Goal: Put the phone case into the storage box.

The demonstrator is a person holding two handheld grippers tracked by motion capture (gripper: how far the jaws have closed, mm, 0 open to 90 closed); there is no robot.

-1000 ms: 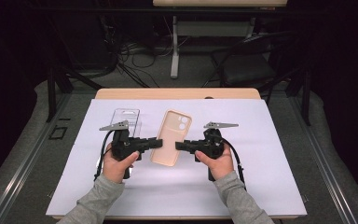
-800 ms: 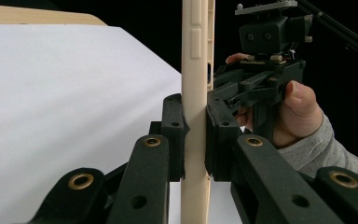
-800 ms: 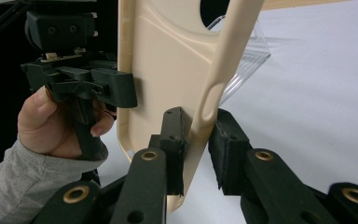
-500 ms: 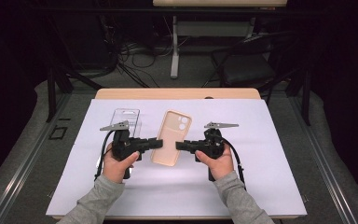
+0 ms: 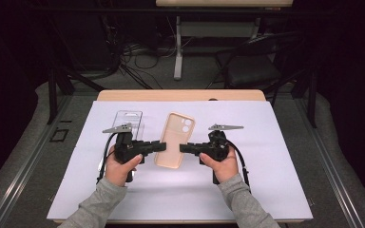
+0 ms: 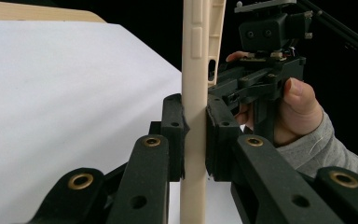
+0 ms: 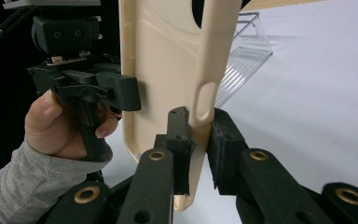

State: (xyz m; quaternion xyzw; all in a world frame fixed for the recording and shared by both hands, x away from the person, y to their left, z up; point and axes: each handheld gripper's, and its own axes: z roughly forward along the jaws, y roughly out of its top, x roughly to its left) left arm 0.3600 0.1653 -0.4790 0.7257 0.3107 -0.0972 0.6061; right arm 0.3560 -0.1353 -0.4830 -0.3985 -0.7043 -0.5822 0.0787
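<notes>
The worktop [image 5: 285,190], covered by a white sheet, carries two things near its middle: a clear plastic package [image 5: 129,121] lying flat at the far left, and a beige phone case [image 5: 173,142] just beside it. The phone case is the thing being worked on. It sits between the two hands, its camera cutout toward the far end, and both claws have hold of it from opposite long sides.

The left claw [image 5: 159,146] comes in from the left and is pinching the case's left edge; in the left gripper view the two pads press flat on either face of the thin side wall [image 6: 195,140]. The right claw [image 5: 186,148] mirrors it from the right, and its jaws have just been closing on the right rim. In the right gripper view the case's edge [image 7: 200,116] stands between the pads, which appear to be squeezing it by the button slot.

The step in hand looks like a two-sided grip on the case, ready to lift, flex or turn it. The next move probably calls for both hands to act together: raise evenly so the soft rim does not twist out of either pinch, and keep the case clear of the plastic package beside it.
</notes>
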